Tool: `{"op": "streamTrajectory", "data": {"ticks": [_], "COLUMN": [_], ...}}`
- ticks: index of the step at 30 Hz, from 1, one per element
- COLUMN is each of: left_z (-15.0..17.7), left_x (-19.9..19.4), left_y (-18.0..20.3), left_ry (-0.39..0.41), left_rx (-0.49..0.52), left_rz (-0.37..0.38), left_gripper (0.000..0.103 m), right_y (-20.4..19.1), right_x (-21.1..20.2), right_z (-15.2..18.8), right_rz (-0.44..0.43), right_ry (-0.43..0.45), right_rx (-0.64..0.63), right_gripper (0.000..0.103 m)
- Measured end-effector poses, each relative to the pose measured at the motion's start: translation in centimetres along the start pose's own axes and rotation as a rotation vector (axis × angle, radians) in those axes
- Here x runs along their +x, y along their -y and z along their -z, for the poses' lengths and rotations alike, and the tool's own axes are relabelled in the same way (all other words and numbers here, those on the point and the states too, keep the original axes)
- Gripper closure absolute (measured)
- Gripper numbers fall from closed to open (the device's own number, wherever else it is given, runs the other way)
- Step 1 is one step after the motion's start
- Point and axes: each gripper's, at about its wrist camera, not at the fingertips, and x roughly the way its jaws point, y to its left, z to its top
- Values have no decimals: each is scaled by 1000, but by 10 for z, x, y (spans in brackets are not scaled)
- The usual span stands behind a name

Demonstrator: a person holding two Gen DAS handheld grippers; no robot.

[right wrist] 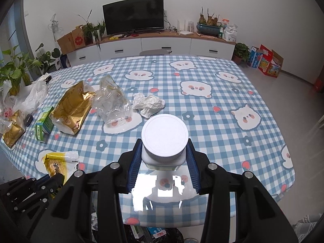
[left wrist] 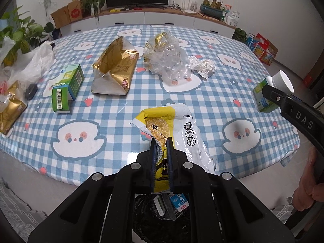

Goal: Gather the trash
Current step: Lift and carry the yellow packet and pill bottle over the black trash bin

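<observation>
Two pieces are lifted: left gripper (left wrist: 161,141) fingers clench a yellow wrapper (left wrist: 172,125), right gripper (right wrist: 164,154) fingers clamp a white-capped bottle (right wrist: 164,135), both near the black trash bag (left wrist: 162,218) below the counter (left wrist: 232,105); several wrappers remain.

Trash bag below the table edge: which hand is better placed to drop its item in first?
Left, probably. The left tool grips the yellow wrapper, and the black trash bag lies directly beneath it. The right tool holds the white-capped bottle over the table.

bright, even room light — sharp frames, fisheye-bowed edges, dark vignetted corners.
</observation>
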Motion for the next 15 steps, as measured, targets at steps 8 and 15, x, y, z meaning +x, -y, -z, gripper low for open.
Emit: {"op": "streamTrajectory", "data": {"ticks": [8, 15], "left_z": [10, 24], "left_x": [-17, -26], "left_y": [3, -2], "left_ry": [52, 76], "left_rx": [5, -1], "left_rz": [5, 4], "left_gripper": [94, 94], "right_y": [-2, -4], "right_x": [-12, -23], "right_z": [22, 39], "right_rz": [-17, -23], "right_ry": [-12, -12], "right_rx": [11, 10], "right_gripper": [63, 63]}}
